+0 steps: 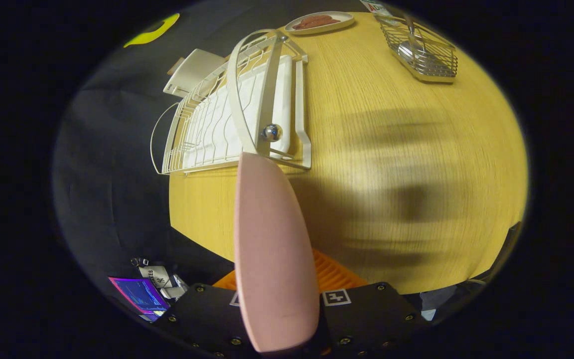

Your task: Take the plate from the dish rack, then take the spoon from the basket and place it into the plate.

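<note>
The pink plate (272, 249) stands on edge between the fingers (277, 319), its thin rim rising straight ahead of the camera, so the fingers are pinching it from either side at the bottom; the fingers themselves are mostly hidden behind the plate, and I judge the grip from how the plate is carried. It is already clear of the white dish rack (232, 114), which sits just beyond the plate's top edge near the corner of the wooden desk (391, 149). Held upright like this, the plate keeps the orientation it would have had in the rack's slots, which suits a lift straight out. The gripper is tilted, looking down across the desk from above. Far across the desk, the wire basket (424, 50) holds the spoon (411, 42), well apart from the plate. A small dish of food (319, 22) lies beyond the rack. The plate must be laid down flat next.
</note>
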Motion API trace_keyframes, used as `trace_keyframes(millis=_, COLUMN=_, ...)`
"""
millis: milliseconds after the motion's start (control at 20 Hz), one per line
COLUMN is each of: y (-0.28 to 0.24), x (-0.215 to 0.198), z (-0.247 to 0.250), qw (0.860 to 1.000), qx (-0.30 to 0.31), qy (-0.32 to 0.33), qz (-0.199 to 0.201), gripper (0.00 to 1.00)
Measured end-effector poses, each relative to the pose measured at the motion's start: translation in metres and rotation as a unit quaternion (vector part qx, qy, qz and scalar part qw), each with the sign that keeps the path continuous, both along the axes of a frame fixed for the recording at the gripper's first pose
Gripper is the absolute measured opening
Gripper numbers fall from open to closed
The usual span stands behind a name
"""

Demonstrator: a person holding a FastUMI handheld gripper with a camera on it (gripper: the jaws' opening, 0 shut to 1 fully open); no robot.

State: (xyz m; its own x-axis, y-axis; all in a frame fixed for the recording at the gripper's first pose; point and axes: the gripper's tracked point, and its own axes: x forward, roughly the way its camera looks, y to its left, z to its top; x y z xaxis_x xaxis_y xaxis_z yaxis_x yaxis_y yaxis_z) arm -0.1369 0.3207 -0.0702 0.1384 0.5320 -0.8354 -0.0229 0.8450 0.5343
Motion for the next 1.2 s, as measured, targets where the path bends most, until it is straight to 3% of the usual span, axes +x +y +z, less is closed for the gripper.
trace_keyframes(millis=300, y=0.005, x=-0.001, z=-0.009, qw=0.999, qx=0.03, qy=-0.005, qz=-0.018, gripper=0.5)
trace_keyframes(millis=600, y=0.003, x=-0.004, z=-0.021, qw=0.994, qx=0.084, qy=0.029, qz=-0.061, gripper=0.5)
trace_keyframes(millis=1000, y=-0.017, x=0.012, z=-0.025, qw=0.994, qx=0.061, qy=-0.002, qz=-0.095, gripper=0.53)
trace_keyframes(millis=1100, y=-0.019, x=0.018, z=-0.022, qw=0.993, qx=0.058, qy=-0.006, qz=-0.1, gripper=0.69)
trace_keyframes(millis=1200, y=-0.021, x=0.02, z=-0.023, qw=0.994, qx=0.046, qy=-0.015, qz=-0.094, gripper=0.74)
